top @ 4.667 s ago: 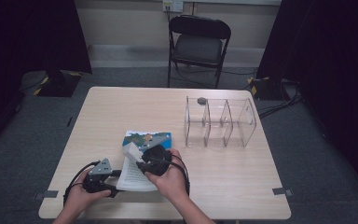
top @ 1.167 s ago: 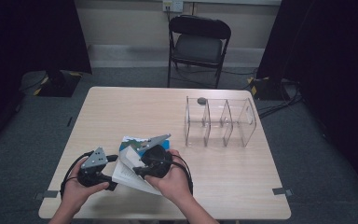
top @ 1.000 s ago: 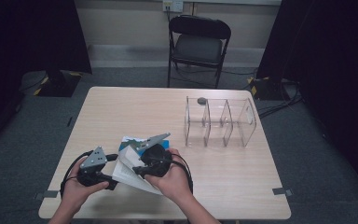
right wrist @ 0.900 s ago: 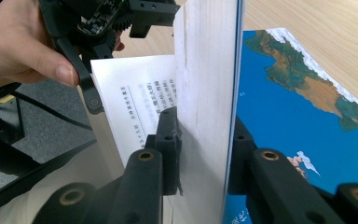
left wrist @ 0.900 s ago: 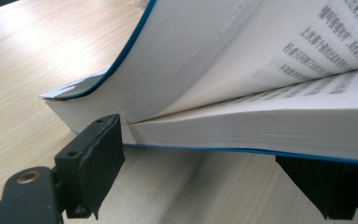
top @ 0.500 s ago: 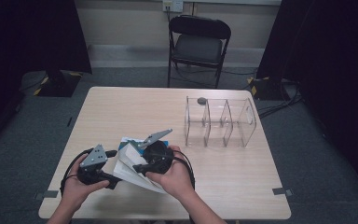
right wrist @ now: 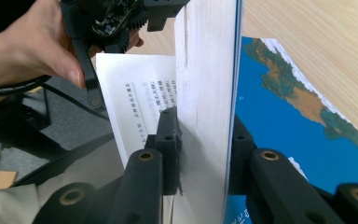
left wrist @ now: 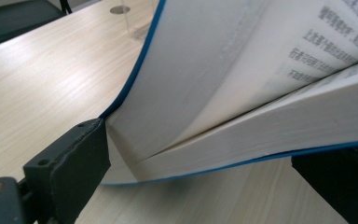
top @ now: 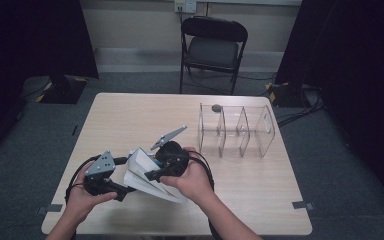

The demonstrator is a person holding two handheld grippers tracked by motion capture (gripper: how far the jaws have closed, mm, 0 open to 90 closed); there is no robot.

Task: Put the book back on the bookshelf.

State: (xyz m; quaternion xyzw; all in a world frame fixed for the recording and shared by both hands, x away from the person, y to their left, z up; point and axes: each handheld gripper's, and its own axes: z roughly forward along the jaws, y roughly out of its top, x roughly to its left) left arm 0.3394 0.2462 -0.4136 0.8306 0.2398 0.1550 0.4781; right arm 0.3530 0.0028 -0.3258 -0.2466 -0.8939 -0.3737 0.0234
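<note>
High view: a book (top: 147, 175) lies near the lower left of the frame, on the near part of the worktop (top: 145, 115), partly opened, its long axis running from upper left to lower right. The left hand-held gripper (top: 117, 190) sits at the book's left edge; the right hand-held gripper (top: 150, 175) comes in from the right and is on the lifted pages, so both are at the book, the right one over its middle. A clear rack (top: 236, 130) stands well apart at centre right, with a chair (top: 212, 47) beyond the worktop.

Left gripper view: the book (left wrist: 242, 93) fills the upper right, a blue-edged cover and a block of pages fanned upward. The left hand-held gripper (left wrist: 214, 172) is wide open; its left jaw touches the corner of the cover, while the right jaw sits below the lower page block, and nothing is clamped.

Right gripper view: the right hand-held gripper (right wrist: 203, 140) is closed on an upright sheaf of pages (right wrist: 205, 74), jaws pressed on either side. The blue cover (right wrist: 284, 121) lies flat to the right; a printed page shows to the left, with the left hand (right wrist: 32, 42) in the upper left.
</note>
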